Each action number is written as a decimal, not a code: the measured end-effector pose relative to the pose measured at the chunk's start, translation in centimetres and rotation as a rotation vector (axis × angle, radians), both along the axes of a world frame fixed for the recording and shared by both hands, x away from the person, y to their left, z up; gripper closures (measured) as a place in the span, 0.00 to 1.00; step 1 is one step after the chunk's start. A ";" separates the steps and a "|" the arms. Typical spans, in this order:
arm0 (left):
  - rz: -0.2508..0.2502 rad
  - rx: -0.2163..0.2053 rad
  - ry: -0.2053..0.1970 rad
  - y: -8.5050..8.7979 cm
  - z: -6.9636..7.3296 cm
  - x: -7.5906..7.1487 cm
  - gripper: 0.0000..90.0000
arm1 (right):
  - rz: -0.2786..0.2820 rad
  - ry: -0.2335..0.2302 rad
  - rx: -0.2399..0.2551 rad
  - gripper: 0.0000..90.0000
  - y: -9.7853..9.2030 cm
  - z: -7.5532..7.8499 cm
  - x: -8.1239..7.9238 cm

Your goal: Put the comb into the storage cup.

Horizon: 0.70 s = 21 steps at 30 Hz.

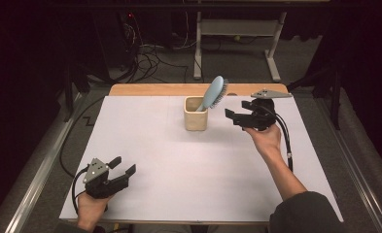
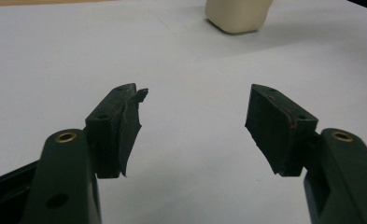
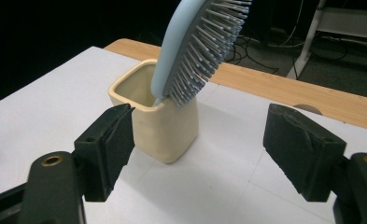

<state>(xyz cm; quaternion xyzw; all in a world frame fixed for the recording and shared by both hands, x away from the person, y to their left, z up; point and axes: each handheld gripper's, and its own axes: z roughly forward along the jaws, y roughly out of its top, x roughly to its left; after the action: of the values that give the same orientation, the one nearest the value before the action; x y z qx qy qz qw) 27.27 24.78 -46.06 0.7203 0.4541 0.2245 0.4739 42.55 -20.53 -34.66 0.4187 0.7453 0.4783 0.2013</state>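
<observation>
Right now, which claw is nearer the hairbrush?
Right. The right claw is open just beside the hairbrush standing in the cup; the left claw sits open at the table's near left corner, far off.

one cup [image 1: 196,114], one hairbrush [image 1: 213,93], two grippers, one table [image 1: 179,170].

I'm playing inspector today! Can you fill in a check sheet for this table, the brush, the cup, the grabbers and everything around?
Surface: white table, wooden strip along the far edge.
Job's things: blue hairbrush stands handle-down, leaning, in the cream cup.
Clutter: nothing seen.
Grippers: left gripper open, near the front left corner; right gripper open, beside the cup, holding nothing.
Cables: one trails from each gripper; a tangle on the floor behind.
Surroundings: dark room, grey carpet, white desk frame behind.
</observation>
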 end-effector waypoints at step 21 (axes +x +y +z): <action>0.002 0.000 0.000 0.0 0.0 0.0 0.39 | -0.011 -0.027 0.021 0.28 -2.3 0.2 -2.1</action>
<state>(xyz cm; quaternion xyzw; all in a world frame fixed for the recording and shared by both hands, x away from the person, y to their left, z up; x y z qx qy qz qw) 27.28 24.81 -46.07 0.7198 0.4550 0.2250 0.4735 40.48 -22.87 -34.50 0.4182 0.7352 0.4905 0.2097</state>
